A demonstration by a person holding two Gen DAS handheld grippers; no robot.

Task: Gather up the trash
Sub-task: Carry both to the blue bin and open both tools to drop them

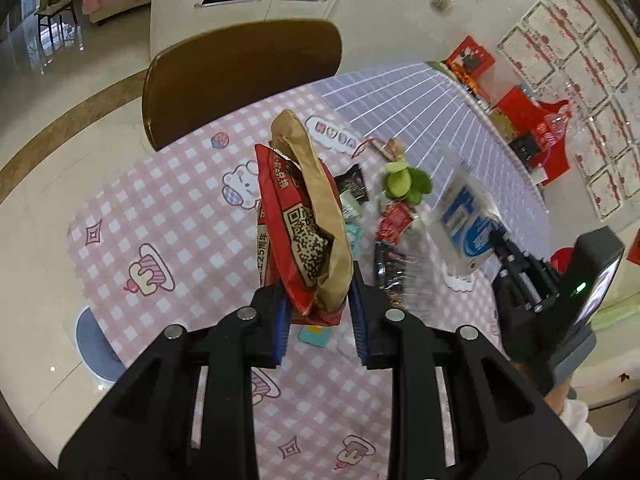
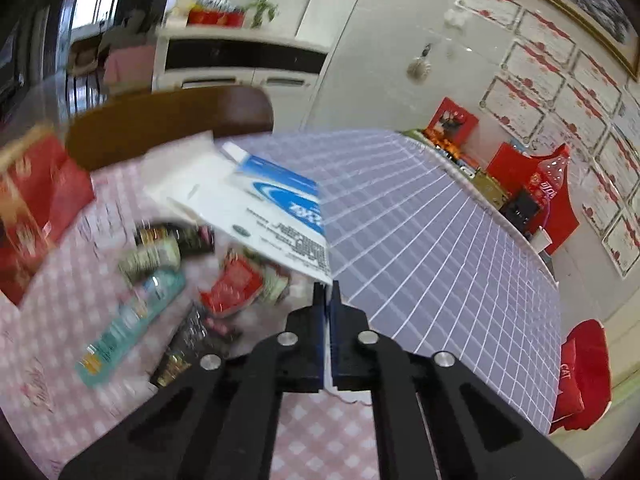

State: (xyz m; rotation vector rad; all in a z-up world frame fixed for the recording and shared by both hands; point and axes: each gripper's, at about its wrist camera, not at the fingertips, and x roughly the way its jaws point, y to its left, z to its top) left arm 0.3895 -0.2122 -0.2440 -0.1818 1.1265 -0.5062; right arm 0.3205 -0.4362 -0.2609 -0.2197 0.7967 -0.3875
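Left tool [image 1: 318,312] grips red paper bag [image 1: 298,232], right tool [image 2: 327,300] pinched on white wrapper [image 2: 256,200], several wrappers [image 2: 236,284] left on worktop [image 1: 168,208]

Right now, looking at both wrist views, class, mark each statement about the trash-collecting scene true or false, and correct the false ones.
1. The left tool grips a red and brown paper bag. True.
2. The right tool stands wide open and empty. False: it is shut on the edge of a white and blue plastic package.
3. A teal bottle lies on its side on the pink checked tablecloth. True.
4. The chair back beyond the table is bright green. False: it is brown.
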